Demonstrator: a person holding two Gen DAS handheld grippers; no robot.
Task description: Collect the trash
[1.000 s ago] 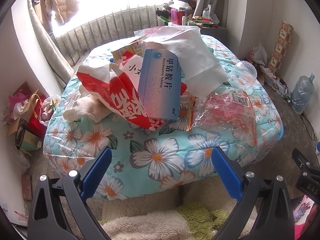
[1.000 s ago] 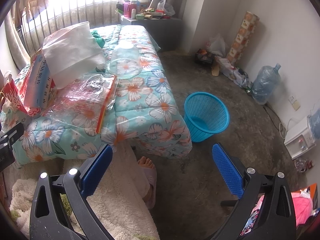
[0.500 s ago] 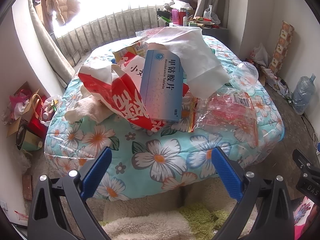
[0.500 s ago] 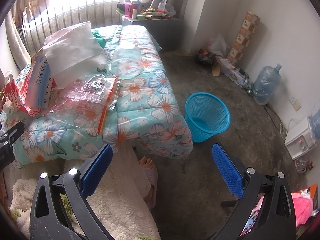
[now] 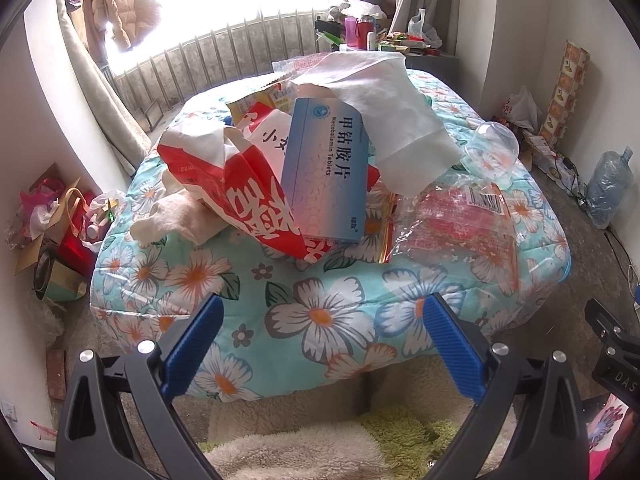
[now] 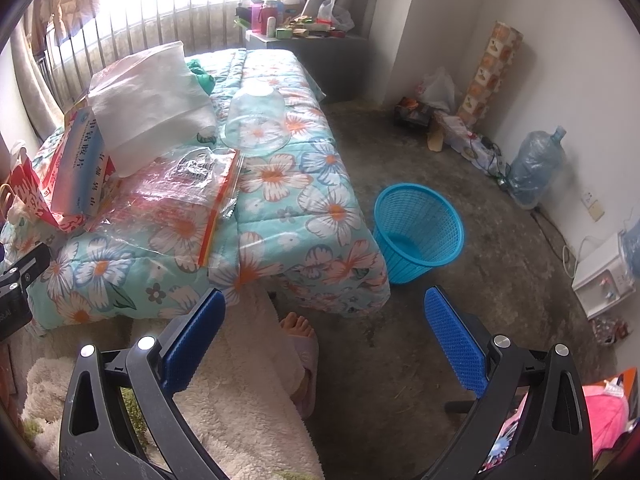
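Along the near edge of the floral quilt (image 5: 320,316), a tablet box (image 5: 326,172) leans on a red paper bag (image 5: 244,196), beside a white tissue sheet (image 5: 400,112) and a clear plastic bag (image 5: 464,216). Both the left gripper (image 5: 320,344) and right gripper (image 6: 322,332) are spread wide, holding nothing. Pulling one piece could tumble the loosely stacked heap off the edge, and the limp film or tissue may slip before reaching the blue basket (image 6: 418,236) on the floor by the quilt's right corner.
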